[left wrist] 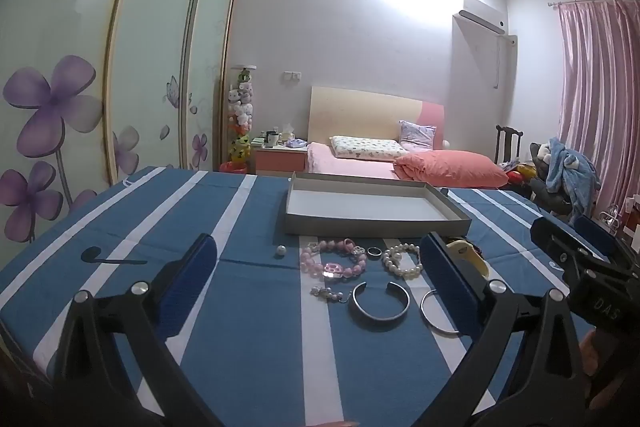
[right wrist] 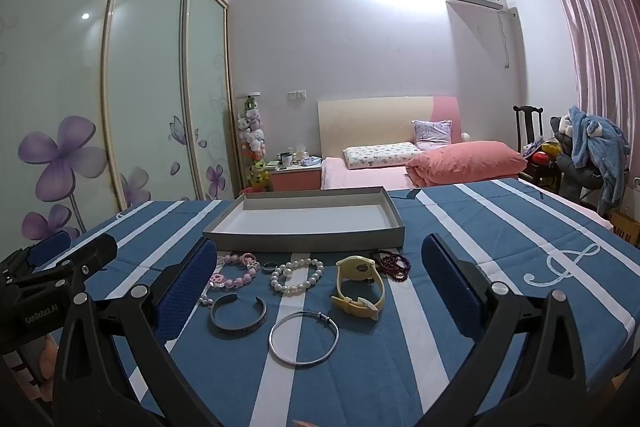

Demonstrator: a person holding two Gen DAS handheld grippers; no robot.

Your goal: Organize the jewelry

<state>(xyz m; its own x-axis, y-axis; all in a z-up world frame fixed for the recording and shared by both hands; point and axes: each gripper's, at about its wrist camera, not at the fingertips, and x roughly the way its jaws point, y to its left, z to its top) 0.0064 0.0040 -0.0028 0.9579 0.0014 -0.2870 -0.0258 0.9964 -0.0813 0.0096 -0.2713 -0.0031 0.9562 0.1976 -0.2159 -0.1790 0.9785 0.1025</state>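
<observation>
— Why are both claws spread wide, gripping nothing?
— Nothing's picked yet. The jewelry lies just ahead of the left gripper [left wrist: 318, 279] and right gripper [right wrist: 320, 279]; beyond it the tray [right wrist: 304, 241] looks empty.

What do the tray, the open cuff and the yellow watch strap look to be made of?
Tray: likely cardboard, matte grey outside, white inside; thin flat walls with sharp folded corners.
Open cuff: seemingly metal, dark outside with a bright glint along its inner band.
Yellow watch strap: probably rubber or soft plastic, smooth, dull, bending in a loop.
</observation>
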